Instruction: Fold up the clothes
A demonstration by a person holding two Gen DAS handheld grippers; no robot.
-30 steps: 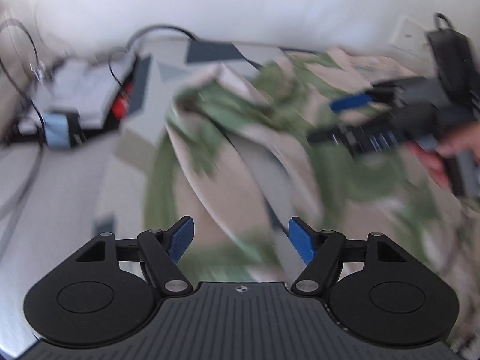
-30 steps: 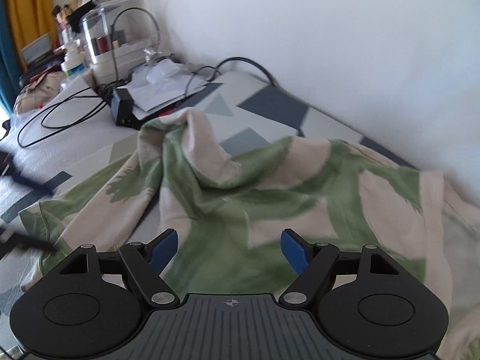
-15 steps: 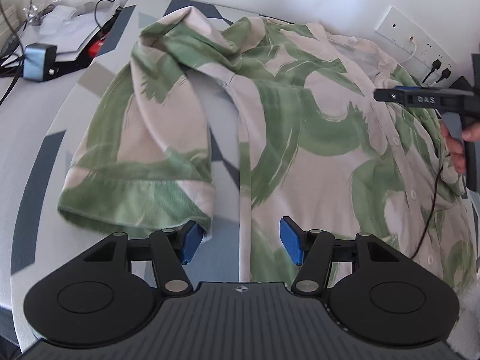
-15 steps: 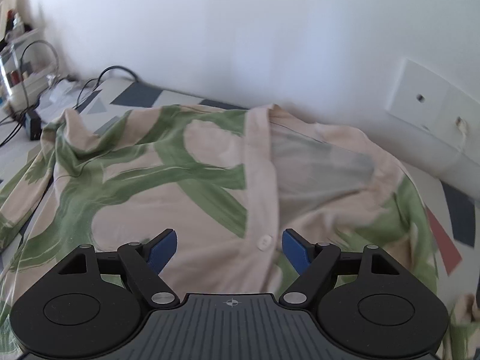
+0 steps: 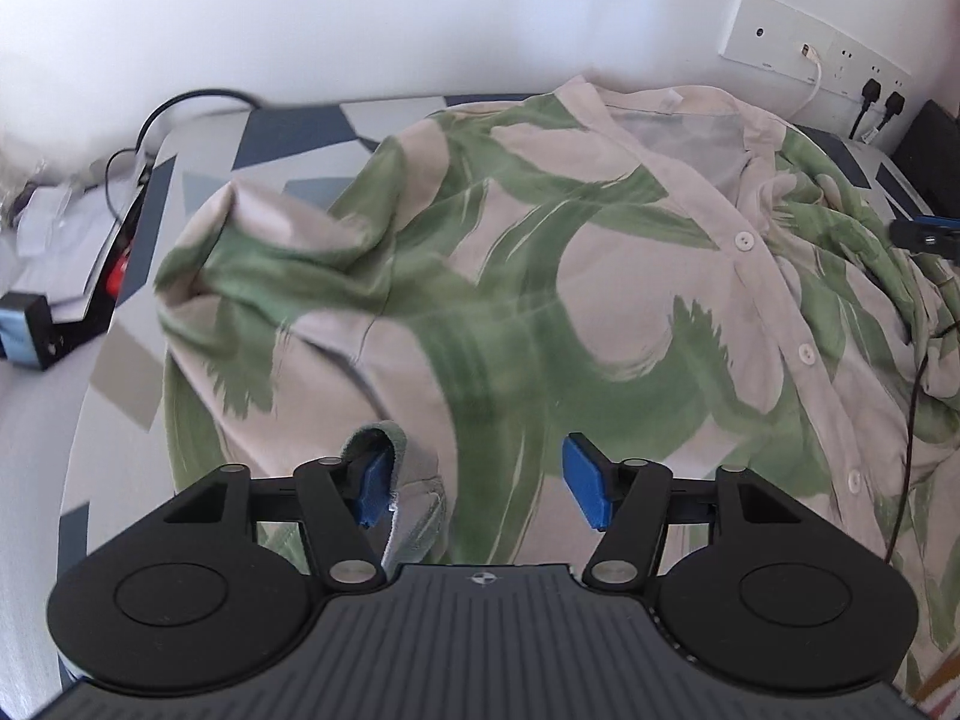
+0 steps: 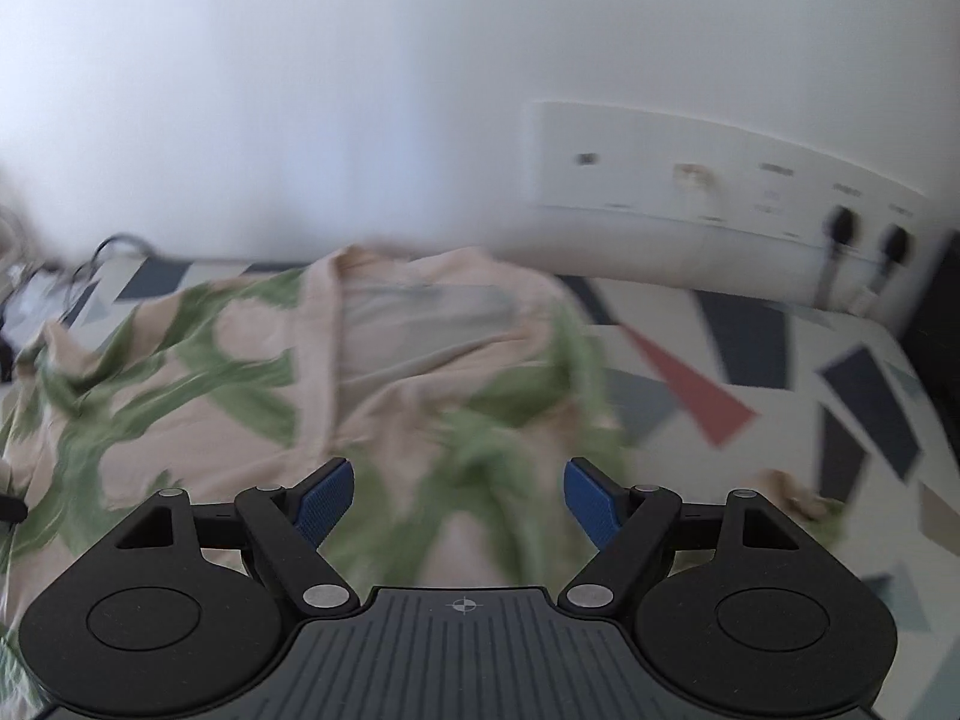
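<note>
Far left clutter: a black box point(image 5: 90, 276) with papers point(image 5: 54, 222) and a cable point(image 5: 180, 105) sits at the bed's left edge, apart from the shirt; what the box holds cannot be told.
Bed: the patterned sheet point(image 6: 750, 372) carries everything; no basket, drawer or other container for folded clothes shows in either view.
Shirt: the cream and green leaf-print shirt point(image 5: 540, 276) lies spread across the bed, front up, collar towards the wall, button placket point(image 5: 774, 300) running down the right half.
Left sleeve: bunched and turned inward over the left part of the body, not yet laid in a clean fold.
Left claw: the left claw point(image 5: 474, 486) is opening; a hem edge lies draped against its left pad point(image 5: 372, 480), the right pad stands clear of the cloth, so nothing is gripped.
Right side of shirt: crumpled in ridges near the bed's right part, with a thin dark cord point(image 5: 912, 408) crossing it.
Right claw: the right claw point(image 6: 459, 501) stands wide open above the shirt's right half, holding nothing; the view is blurred.
Wall: a socket panel point(image 6: 720, 180) with two plugs behind the bed.
Progress: early, by my reading; the shirt is roughly spread, and smoothing, both sleeve folds and the body fold all seem left to do.
</note>
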